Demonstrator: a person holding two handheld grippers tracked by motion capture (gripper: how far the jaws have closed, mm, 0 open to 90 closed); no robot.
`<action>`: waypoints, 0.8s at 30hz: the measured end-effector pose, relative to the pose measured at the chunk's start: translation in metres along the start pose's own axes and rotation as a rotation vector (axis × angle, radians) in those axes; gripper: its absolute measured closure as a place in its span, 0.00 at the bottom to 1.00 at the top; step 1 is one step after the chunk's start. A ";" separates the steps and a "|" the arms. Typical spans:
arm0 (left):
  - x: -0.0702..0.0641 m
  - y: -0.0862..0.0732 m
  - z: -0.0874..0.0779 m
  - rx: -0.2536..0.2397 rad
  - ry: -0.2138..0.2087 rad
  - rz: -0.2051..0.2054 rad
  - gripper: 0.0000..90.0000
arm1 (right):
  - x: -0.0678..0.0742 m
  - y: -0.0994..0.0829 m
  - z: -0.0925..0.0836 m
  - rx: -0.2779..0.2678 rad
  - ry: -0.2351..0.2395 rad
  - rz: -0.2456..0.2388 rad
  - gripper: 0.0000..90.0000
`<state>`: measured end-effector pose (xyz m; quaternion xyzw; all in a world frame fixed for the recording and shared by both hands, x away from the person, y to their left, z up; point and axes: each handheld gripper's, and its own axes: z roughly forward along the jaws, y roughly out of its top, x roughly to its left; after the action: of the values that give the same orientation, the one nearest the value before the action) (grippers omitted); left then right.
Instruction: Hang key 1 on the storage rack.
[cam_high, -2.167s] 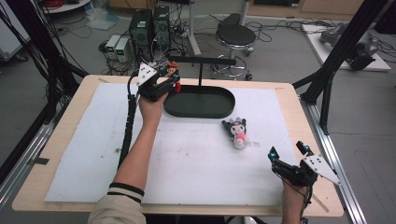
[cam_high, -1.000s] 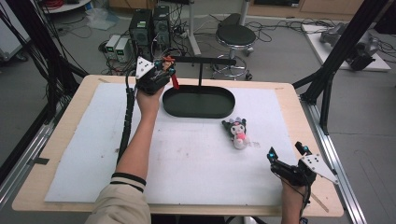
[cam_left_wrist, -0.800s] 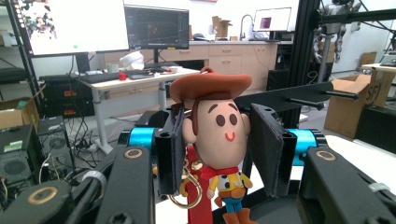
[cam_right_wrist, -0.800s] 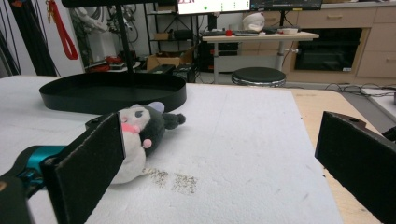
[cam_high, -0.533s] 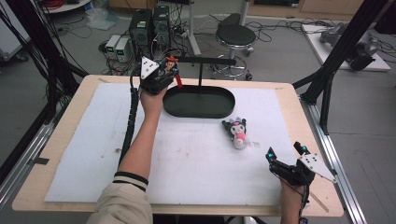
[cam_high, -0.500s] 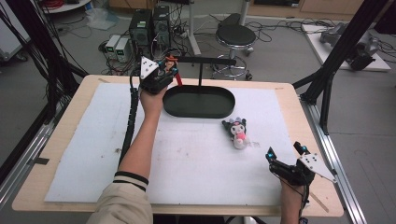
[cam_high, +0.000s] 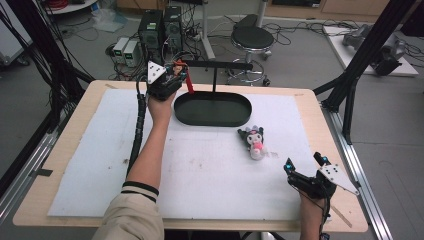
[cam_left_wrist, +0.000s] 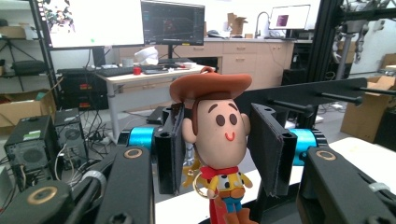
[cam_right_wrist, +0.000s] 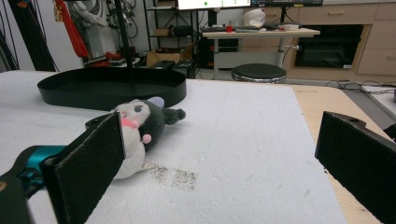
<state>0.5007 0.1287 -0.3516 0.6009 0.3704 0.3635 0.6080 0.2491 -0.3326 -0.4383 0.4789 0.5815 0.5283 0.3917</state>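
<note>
- The wooden table (cam_high: 60, 165) is filling the middle of the high view; a white mat (cam_high: 200, 170) is covering most of its top, reaching nearly to the edges.
- A black oval tray (cam_high: 212, 108) is sitting on the mat just above the frame's centre; a thin post is rising from its far side and carrying a black crossbar (cam_high: 220, 65) that is running level across the upper middle; in the right gripper view the tray (cam_right_wrist: 112, 88) is lying at the upper left.
- The person's left forearm is stretching up from the bottom left of the high view to the tray's left end; the left gripper (cam_high: 172, 77) is hovering there in the upper-left part, beside the crossbar's left tip.
- The right gripper (cam_high: 305, 165) is resting at the lower right of the high view, well apart from the tray; its fingers are standing wide with nothing between them, as the right gripper view is showing.
- A black-and-white plush toy (cam_high: 254, 141) is lying on the mat right of centre, between the tray and the right gripper; in the right gripper view it (cam_right_wrist: 140, 130) is lying at centre left, beyond the left pad.
- A cowboy figure keychain (cam_left_wrist: 217, 140) is sitting at the centre of the left gripper view; the left pad is pressing its head, the right pad is standing close by the other side, so the fingers are holding it; a red strap (cam_high: 189, 84) is dangling beneath it in the high view.
</note>
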 end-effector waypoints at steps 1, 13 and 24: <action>0.001 -0.001 0.000 0.000 0.000 -0.002 0.63 | 0.000 0.000 0.000 0.001 0.001 0.000 0.01; 0.003 -0.002 0.001 -0.013 0.052 -0.036 0.46 | 0.000 -0.001 0.000 0.007 0.002 0.007 0.01; 0.001 0.001 -0.002 0.015 0.045 -0.047 0.31 | 0.000 0.000 -0.001 -0.004 0.003 0.011 0.01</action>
<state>0.4992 0.1304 -0.3510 0.5883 0.4008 0.3597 0.6032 0.2482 -0.3329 -0.4381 0.4805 0.5784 0.5322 0.3890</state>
